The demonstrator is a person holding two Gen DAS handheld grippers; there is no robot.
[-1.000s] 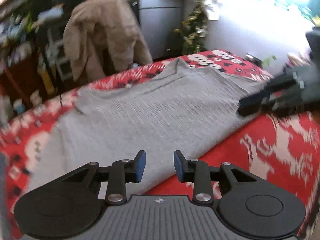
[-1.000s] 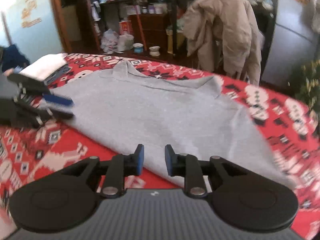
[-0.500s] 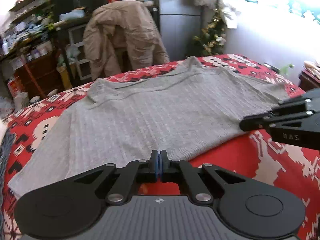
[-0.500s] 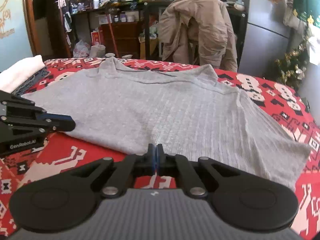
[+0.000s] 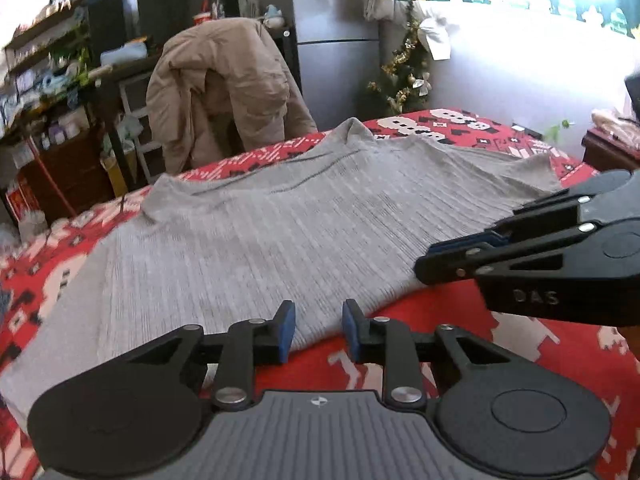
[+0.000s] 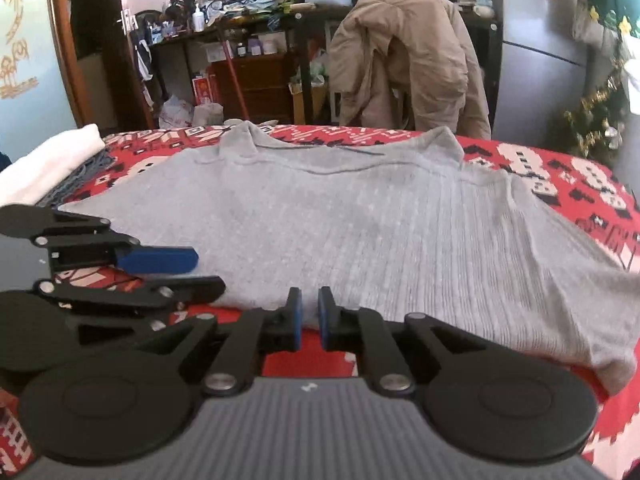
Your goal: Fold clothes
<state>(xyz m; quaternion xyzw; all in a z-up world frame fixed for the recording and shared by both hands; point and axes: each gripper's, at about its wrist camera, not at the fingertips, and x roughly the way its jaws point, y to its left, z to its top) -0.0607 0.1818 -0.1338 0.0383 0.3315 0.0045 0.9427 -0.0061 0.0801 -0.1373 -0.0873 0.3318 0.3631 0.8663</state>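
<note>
A grey ribbed sweater (image 5: 280, 232) lies spread flat on a red patterned blanket (image 5: 460, 332); it also shows in the right wrist view (image 6: 360, 220). My left gripper (image 5: 318, 330) is open and empty at the sweater's near hem; it also shows in the right wrist view (image 6: 176, 268), jaws apart. My right gripper (image 6: 309, 318) is open with a narrow gap, empty, just short of the hem. In the left wrist view the right gripper (image 5: 436, 258) looks nearly closed at the hem's right part.
A beige coat (image 5: 224, 88) hangs over a chair behind the bed. Folded white and blue-grey cloth (image 6: 52, 160) lies at the bed's left. Shelves, a fridge (image 5: 336, 40) and a small decorated tree (image 5: 404, 76) stand behind.
Both grippers shut half a second ago, on nothing I can see, and now stand open again at the hem. The sweater lies as before.
</note>
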